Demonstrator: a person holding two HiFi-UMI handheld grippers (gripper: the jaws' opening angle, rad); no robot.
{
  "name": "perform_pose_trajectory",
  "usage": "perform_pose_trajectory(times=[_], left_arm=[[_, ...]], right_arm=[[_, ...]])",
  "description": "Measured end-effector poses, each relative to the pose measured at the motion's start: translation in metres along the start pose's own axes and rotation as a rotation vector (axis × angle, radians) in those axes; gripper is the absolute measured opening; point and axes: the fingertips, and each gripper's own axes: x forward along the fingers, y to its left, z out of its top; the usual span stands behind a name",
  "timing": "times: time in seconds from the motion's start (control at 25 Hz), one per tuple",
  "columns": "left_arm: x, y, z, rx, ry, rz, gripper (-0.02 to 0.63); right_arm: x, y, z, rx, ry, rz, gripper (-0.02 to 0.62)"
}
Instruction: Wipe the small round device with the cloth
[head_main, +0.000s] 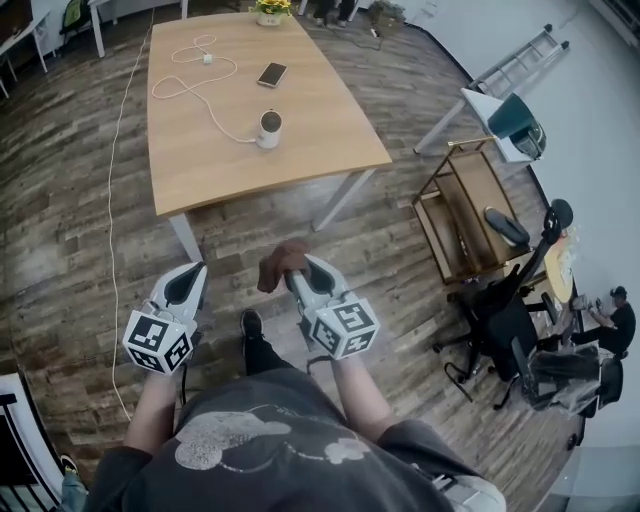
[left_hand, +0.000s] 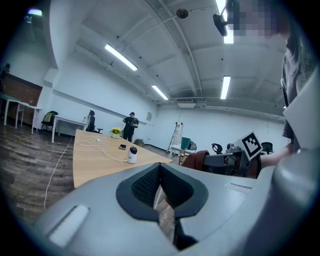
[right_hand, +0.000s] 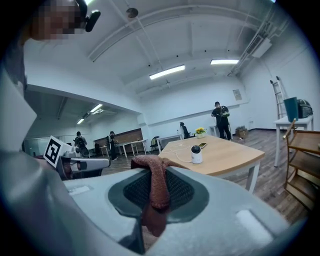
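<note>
The small round white device (head_main: 268, 128) with a dark face stands upright on the wooden table (head_main: 330, 130), its cable trailing away to the far side; it also shows small in the left gripper view (left_hand: 132, 154) and the right gripper view (right_hand: 196, 154). My right gripper (head_main: 287, 266) is shut on a reddish-brown cloth (head_main: 281, 262), which drapes over its closed jaws (right_hand: 156, 187). My left gripper (head_main: 187, 285) is shut with nothing between its jaws. Both grippers hang over the floor, well short of the table's near edge.
A phone (head_main: 271, 74), a white cable with plug (head_main: 195, 75) and a flower pot (head_main: 270, 12) lie on the table. A wooden rack (head_main: 470, 215), office chairs (head_main: 505, 320) and a ladder (head_main: 520, 62) stand at the right. People stand in the background.
</note>
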Motion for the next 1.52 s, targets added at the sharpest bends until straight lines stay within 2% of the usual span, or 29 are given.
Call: perform_pose_trajectory(times=[0.24, 0.44, 0.72, 1.08, 1.52], left_arm=[[0.059, 0.031, 0.024, 0.01, -0.005, 0.028, 0.017], [0.093, 0.05, 0.035, 0.013, 0.005, 0.058, 0.017], [0.133, 0.064, 0.047, 0.025, 0.01, 0.095, 0.017], [0.156, 0.07, 0.063, 0.047, 0.02, 0.098, 0.017], [0.189, 0.107, 0.083, 0.033, -0.003, 0.036, 0.017]], right_arm=[[0.061, -0.042, 0.028, 0.005, -0.001, 0.045, 0.051], [0.09, -0.078, 0.049, 0.016, -0.034, 0.04, 0.051], [0.128, -0.109, 0.056, 0.025, -0.001, 0.1, 0.051], [0.151, -0.106, 0.084, -0.025, -0.022, 0.167, 0.051], [0.188, -0.119, 0.1, -0.022, -0.023, 0.103, 0.051]])
